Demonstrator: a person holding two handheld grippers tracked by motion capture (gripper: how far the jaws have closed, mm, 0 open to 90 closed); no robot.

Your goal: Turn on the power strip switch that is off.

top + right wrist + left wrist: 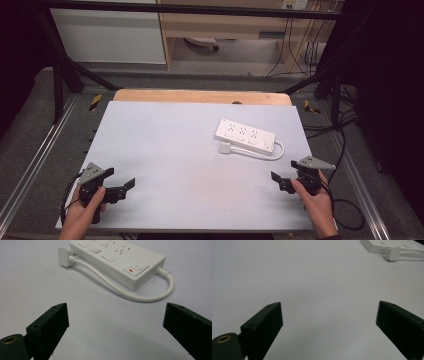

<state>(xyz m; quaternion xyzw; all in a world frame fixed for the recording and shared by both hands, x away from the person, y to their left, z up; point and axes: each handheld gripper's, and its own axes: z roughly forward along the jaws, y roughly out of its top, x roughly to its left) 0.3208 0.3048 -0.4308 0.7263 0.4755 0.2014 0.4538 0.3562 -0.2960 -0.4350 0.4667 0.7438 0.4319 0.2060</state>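
White tabletop (175,165), lab clutter and cables on the floor behind. Power strip (245,135) lies flat on the right far part of the table, its short cable (270,155) looped round the near side and the plug (225,148) resting just beside the strip's near long edge (not plugged into anything).

Right gripper (281,182) sits at the near right edge, near the strip but apart from it; in the right gripper view the strip (117,258) lies ahead of wide-spread jaws, nothing between them. Left gripper (125,186) is at the near left, well apart from the strip, jaws spread too, empty.

Progress: nothing gripped yet, strip looks untouched. Whole job left, probably approach and grasp first.
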